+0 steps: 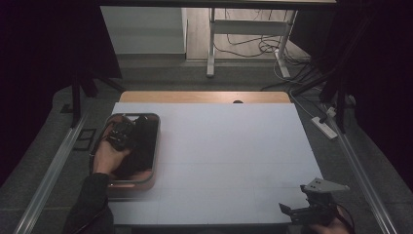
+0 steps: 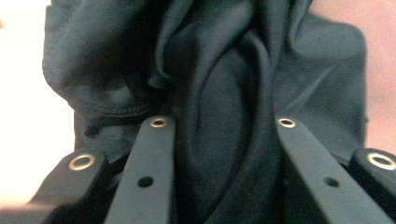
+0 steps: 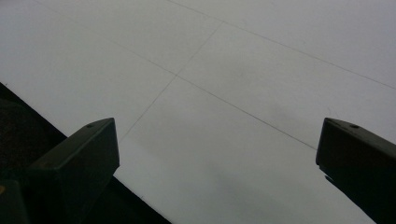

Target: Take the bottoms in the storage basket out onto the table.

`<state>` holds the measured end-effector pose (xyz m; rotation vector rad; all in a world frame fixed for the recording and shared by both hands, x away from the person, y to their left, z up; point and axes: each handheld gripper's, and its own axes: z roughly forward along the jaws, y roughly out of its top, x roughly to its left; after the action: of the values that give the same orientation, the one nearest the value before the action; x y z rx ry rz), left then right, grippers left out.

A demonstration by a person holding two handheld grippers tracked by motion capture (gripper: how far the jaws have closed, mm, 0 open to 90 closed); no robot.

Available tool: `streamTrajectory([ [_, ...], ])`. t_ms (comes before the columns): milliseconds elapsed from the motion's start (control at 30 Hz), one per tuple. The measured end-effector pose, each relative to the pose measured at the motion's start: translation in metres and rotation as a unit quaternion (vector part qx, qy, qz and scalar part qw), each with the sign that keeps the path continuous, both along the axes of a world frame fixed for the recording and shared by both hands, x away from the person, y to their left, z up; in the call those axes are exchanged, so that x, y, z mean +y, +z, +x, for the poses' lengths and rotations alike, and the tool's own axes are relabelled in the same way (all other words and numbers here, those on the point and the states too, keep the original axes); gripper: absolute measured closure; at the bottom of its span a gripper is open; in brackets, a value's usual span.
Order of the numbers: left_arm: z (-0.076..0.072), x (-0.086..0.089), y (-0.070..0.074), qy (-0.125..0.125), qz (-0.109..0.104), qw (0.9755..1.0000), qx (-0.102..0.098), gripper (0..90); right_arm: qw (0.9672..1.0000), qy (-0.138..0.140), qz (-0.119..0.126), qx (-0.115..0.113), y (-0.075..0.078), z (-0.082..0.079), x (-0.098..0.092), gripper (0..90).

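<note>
Two grippers: the left gripper (image 2: 219,123) is clamped on the dark cloth (image 2: 224,84) in the basket (image 1: 157,146); the right gripper (image 3: 217,140) gapes empty, well apart.

The right claw (image 3: 217,158) stands wide apart over the bare white table (image 3: 243,70), holding nothing.

A white table (image 1: 229,161) fills the middle of the high view, its surface crossed by thin seams that divide it into panels, and a strip of bare wood (image 1: 204,96) runs along its far edge. Grey floor (image 1: 195,75) lies beyond it. There stands a white desk frame (image 1: 243,29) with a tangle of dark cables (image 1: 253,48) under it. A white power strip (image 1: 325,126) lies on the floor off the far right corner. Metal rails (image 1: 53,168) flank the table on both sides.
</note>
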<state>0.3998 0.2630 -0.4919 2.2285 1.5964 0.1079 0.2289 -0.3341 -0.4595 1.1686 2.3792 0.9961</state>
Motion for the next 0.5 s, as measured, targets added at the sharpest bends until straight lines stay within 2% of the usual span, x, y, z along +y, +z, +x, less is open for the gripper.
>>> streamTrajectory([
  [67, -0.003, 0.003, 0.003, -0.001, -0.013, 0.9998, -0.011, 73.4, 1.0000, 0.000, 0.001, 0.000, 0.000, 0.000, 0.000, 0.0],
  [233, -0.010, 0.007, 0.014, -0.001, -0.022, 0.9988, -0.044, 73.4, 1.0000, 0.000, 0.002, -0.001, 0.000, 0.000, 0.000, 0.0],
  [400, -0.016, 0.009, 0.026, -0.001, -0.034, 0.9964, -0.078, 73.4, 1.0000, 0.000, 0.001, -0.001, 0.000, 0.000, 0.000, 0.0],
  [500, -0.019, 0.010, 0.032, 0.000, -0.048, 0.9947, -0.091, 73.5, 1.0000, 0.000, 0.001, -0.001, 0.000, 0.000, 0.000, 0.0],
])
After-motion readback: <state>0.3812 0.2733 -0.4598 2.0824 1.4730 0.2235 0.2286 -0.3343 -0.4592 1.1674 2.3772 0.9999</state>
